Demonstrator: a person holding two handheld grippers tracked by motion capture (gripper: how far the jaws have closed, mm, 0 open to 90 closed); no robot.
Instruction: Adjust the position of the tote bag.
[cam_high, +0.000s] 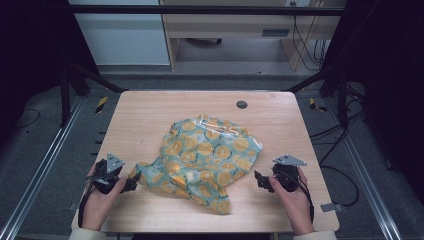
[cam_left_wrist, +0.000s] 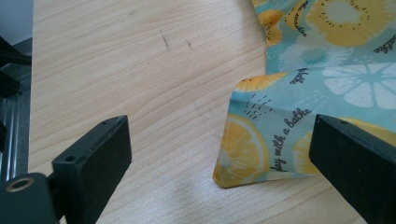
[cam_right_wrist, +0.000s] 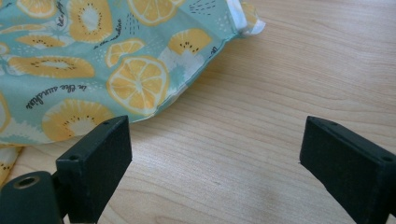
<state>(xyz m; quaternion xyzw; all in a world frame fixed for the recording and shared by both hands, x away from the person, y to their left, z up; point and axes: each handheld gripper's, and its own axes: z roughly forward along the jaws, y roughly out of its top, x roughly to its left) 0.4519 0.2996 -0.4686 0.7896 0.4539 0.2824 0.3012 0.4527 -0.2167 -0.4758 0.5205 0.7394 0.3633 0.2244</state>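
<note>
Crumpled teal cloth (cam_high: 207, 160) printed with yellow citrus slices lies on the wooden bench (cam_high: 145, 120), roughly centre and toward the near edge, with a small dark round plug (cam_high: 242, 104) set in the bench surface near the far edge. Left claw (cam_high: 131, 183), held in the left hand (cam_high: 100, 197), sits at the cloth's near-left corner with jaws spread wide; in the left gripper view that corner (cam_left_wrist: 243, 158) lies between the jaws, not pinched. Right claw (cam_high: 259, 179), in the right hand (cam_high: 295, 200), is also spread wide and empty, just beside the cloth's right edge (cam_right_wrist: 187, 88), over bare wood.
</note>
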